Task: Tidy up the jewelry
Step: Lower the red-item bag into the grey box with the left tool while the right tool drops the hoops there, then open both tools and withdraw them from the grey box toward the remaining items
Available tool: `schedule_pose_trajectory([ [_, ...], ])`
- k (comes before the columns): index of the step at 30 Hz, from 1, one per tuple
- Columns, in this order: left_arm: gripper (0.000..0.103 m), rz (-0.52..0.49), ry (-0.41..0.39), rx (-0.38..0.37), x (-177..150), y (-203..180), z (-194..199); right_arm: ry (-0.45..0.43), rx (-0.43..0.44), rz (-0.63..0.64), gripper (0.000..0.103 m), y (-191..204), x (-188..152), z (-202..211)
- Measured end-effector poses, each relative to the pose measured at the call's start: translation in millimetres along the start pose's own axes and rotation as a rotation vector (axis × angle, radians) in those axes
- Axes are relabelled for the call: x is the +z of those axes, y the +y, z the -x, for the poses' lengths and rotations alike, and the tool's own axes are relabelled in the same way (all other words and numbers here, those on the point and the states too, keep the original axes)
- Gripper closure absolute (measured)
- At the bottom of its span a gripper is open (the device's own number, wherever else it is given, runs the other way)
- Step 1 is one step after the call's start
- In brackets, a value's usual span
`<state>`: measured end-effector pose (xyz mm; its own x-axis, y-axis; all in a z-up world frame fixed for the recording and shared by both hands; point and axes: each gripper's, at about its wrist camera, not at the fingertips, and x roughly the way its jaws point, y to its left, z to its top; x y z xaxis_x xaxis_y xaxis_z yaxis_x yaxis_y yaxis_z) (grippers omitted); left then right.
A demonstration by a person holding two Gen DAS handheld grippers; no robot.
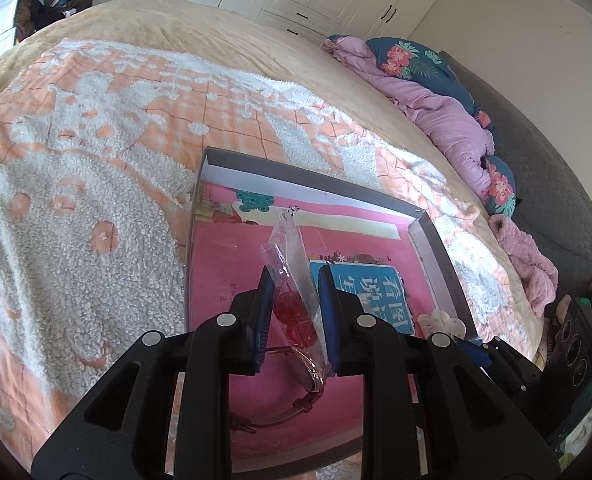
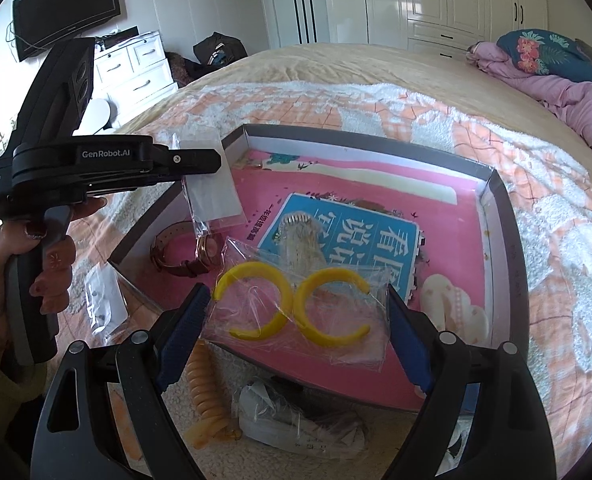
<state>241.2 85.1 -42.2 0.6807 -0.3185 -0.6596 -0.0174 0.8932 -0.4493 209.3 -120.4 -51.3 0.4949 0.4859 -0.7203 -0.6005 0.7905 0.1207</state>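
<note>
A shallow box (image 2: 499,216) with a pink printed floor lies on the bed. My left gripper (image 1: 296,284) is shut on a clear bag of red beads (image 1: 294,312) and holds it above the box; it also shows in the right wrist view (image 2: 212,188), the bag hanging from it. My right gripper (image 2: 297,300) is open, its jaws on either side of a clear bag with two yellow hoop earrings (image 2: 292,304) at the box's near edge. A brown-strap watch (image 2: 188,252) and a comb-like hair piece (image 2: 299,240) lie in the box.
On the blanket in front of the box lie an orange spiral hair tie (image 2: 204,396), a crumpled packet (image 2: 296,420) and a small white bag (image 2: 104,300). A pink quilt (image 2: 567,92) is piled at the bed's far right. Wardrobes (image 2: 435,0) stand behind.
</note>
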Motion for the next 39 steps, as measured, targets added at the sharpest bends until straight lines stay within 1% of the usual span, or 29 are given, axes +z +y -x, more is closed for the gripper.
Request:
schedule_pose_trajectory([
  [13, 0.088, -0.002, 0.002, -0.001, -1.7, -0.3, -0.2, 0.036, 0.016, -0.026, 0.017, -1.9, -3.5, -7.8],
  [15, 0.088, -0.001, 0.003, -0.001, -1.8, 0.0, -0.5, 0.041, 0.019, -0.028, 0.014, -1.9, -3.9, -8.7],
  [17, 0.088, -0.001, 0.003, 0.000, -1.6, 0.0, -0.5, 0.039, 0.020, -0.033, 0.012, -2.0, -4.6, -7.8],
  [25, 0.088, -0.011, 0.008, 0.001, -4.9, -1.4, -1.3, 0.013, 0.027, -0.051, 0.010, -4.4, -3.9, 5.0],
  [26, 0.086, -0.011, 0.008, 0.004, -4.3, -1.5, -1.0, 0.008, 0.026, -0.054, 0.010, -4.9, -3.7, 7.6],
  [28, 0.078, -0.013, 0.008, 0.006, -4.8, -2.2, 0.8, -0.001, 0.025, -0.061, 0.010, -6.3, -3.7, 12.4],
  [30, 0.075, -0.014, 0.004, 0.008, -5.1, -3.2, 4.3, -0.008, 0.026, -0.067, 0.009, -7.1, -3.3, 16.4],
  [32, 0.074, -0.013, -0.001, 0.004, -2.7, -4.1, 8.3, -0.019, 0.022, -0.073, 0.008, -8.0, -3.1, 22.4],
  [33, 0.069, -0.013, -0.005, 0.004, -1.9, -4.7, 10.7, -0.024, 0.021, -0.075, 0.008, -8.6, -3.0, 24.5],
  [34, 0.061, -0.013, -0.011, 0.006, -2.1, -5.7, 15.5, -0.028, 0.021, -0.078, 0.007, -9.4, -2.6, 26.6],
  [35, 0.057, -0.013, -0.016, 0.008, -0.7, -6.3, 18.3, -0.032, 0.020, -0.080, 0.007, -10.2, -2.7, 29.0],
  [36, 0.050, -0.014, -0.026, 0.008, -0.8, -7.5, 23.9, -0.036, 0.018, -0.083, 0.007, -11.0, -3.1, 31.8],
  [37, 0.045, -0.015, -0.033, 0.008, 0.7, -8.1, 26.9, -0.042, 0.017, -0.088, 0.006, -11.8, -3.6, 34.8],
  [38, 0.043, -0.015, -0.041, 0.007, 1.6, -8.8, 31.1, -0.047, 0.017, -0.092, 0.006, -12.9, -3.8, 37.8],
  [39, 0.037, -0.014, -0.048, 0.008, 2.0, -9.8, 35.1, -0.051, 0.016, -0.096, 0.006, -13.9, -3.9, 40.4],
])
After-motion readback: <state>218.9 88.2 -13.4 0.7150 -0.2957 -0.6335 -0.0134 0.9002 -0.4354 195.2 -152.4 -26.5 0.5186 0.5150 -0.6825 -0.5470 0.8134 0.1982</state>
